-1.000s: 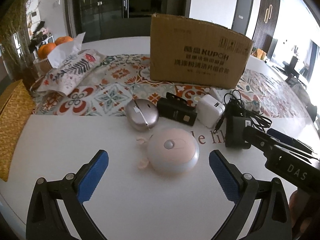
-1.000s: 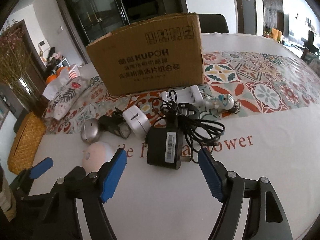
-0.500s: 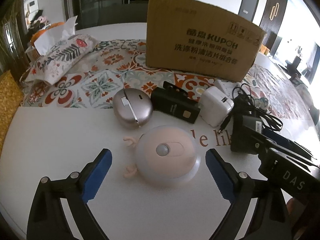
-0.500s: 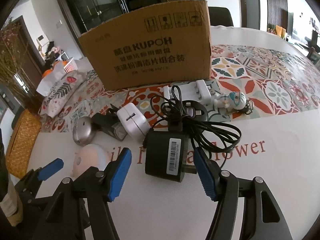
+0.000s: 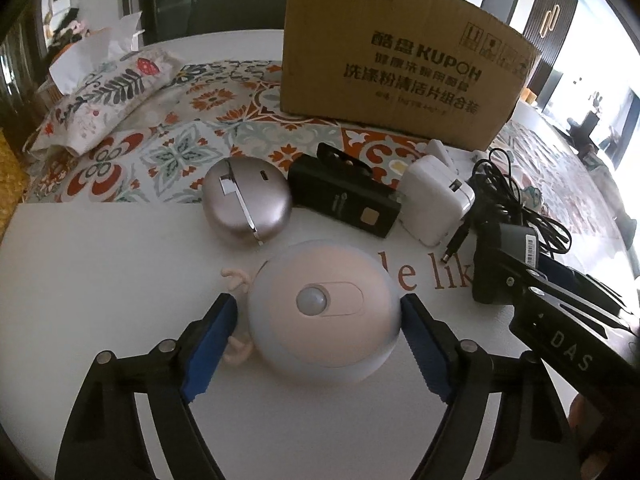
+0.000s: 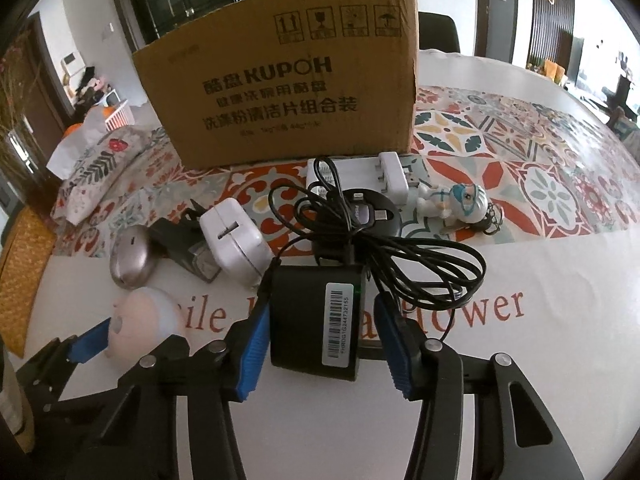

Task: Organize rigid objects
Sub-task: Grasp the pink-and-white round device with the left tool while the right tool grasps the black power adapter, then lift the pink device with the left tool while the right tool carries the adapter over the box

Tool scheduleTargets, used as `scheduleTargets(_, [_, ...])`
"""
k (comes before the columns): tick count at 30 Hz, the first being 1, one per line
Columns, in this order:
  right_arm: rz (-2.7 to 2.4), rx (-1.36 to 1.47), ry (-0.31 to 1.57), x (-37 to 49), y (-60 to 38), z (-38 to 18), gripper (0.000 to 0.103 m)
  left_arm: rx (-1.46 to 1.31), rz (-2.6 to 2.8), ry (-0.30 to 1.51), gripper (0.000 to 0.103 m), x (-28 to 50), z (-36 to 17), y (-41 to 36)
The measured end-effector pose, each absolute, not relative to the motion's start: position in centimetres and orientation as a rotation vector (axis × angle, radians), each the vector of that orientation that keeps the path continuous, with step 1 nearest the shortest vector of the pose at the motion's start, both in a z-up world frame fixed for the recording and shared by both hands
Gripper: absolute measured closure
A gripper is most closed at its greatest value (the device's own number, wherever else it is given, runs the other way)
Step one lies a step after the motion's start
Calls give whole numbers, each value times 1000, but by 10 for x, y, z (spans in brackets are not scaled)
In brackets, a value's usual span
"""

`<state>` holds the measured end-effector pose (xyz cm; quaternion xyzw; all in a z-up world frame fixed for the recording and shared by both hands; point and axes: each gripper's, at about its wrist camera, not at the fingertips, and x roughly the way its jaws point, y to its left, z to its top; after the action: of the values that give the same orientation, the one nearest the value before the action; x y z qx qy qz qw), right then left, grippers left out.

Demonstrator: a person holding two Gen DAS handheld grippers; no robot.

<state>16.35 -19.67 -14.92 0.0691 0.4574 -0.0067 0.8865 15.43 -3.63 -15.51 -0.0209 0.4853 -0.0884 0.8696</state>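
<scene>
A round pink night light (image 5: pixel 324 312) lies on the white table between the blue fingers of my left gripper (image 5: pixel 318 300). Its jaws are closing. The right pad (image 5: pixel 424 348) is at the light's edge, while a narrow gap shows at the left pad (image 5: pixel 208 348). In the right wrist view a black power adapter (image 6: pixel 316 320) with a tangled cable (image 6: pixel 400 256) lies between the fingers of my right gripper (image 6: pixel 320 306), whose jaws are also closing. The left pad (image 6: pixel 252 344) is beside the adapter's side; the right pad (image 6: pixel 394 344) stands clear of it.
Behind them lie a silver oval case (image 5: pixel 246 200), a black device (image 5: pixel 344 196) and a white charger (image 5: pixel 436 200). A cardboard box (image 5: pixel 400 68) stands further back, with a tissue pack (image 5: pixel 104 96) to its left. A white battery charger (image 6: pixel 384 176) and a toy figure (image 6: pixel 456 204) lie beside the cable.
Both grippers have come down and forward onto their objects. Each pair of jaws has narrowed around the night light and the adapter.
</scene>
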Motion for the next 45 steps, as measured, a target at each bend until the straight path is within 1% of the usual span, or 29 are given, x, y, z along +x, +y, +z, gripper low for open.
scheduleTargets(2, [-9, 138, 949, 163, -197, -149, 56, -42, -185, 1006, 20, 155, -155, -36])
scheduleTargets(10, [-14, 132, 944, 155, -199, -148, 57, -10, -163, 982, 21, 149, -154, -36])
scheduleTargets(21, [-20, 162, 916, 132, -205, -135, 60, 16, -159, 888, 21, 131, -119, -36])
scheduleTargets(33, [-16, 149, 799, 116, -203, -91, 60, 29, -173, 784, 21, 124, -77, -37])
scheduleTargets(45, [-20, 144, 665, 126, -206, -34, 60, 101, -184, 622, 21, 139, -19, -46])
